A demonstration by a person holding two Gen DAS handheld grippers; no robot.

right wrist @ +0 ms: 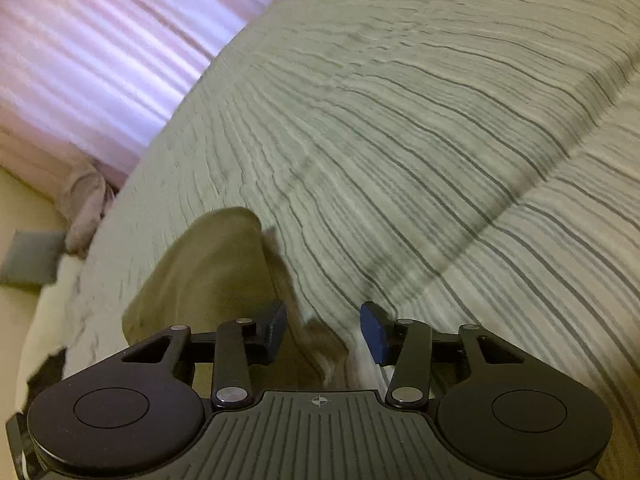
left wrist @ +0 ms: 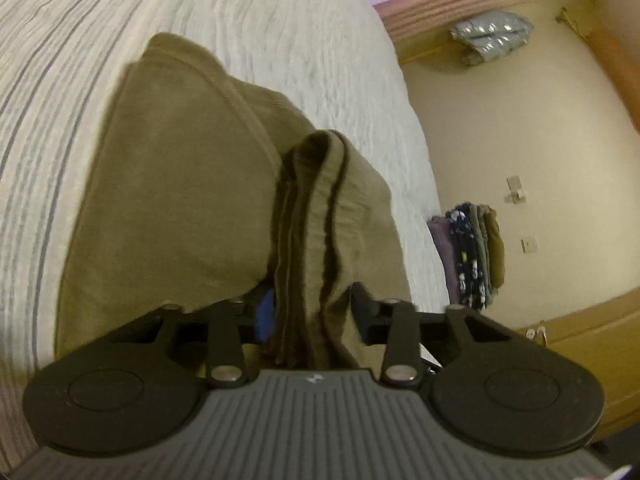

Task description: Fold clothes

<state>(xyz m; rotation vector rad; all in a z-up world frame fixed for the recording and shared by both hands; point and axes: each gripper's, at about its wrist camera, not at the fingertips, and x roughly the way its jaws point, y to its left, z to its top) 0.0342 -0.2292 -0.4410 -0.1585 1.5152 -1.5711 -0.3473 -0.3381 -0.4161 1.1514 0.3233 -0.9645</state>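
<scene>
Striped bedspread carries the olive garment, its bunched edge pinched in my left gripper, stretching ahead-left, while my right gripper gapes half-open, holding nothing, over its near corner.

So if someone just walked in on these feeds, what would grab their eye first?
The olive-green garment, half folded on the striped bedspread, with a bunched fold of it running between the left gripper fingers. Next, the right gripper, open over the garment's edge with nothing gripped. Beyond the bed's edge, a stack of folded clothes shows against the wall.
</scene>
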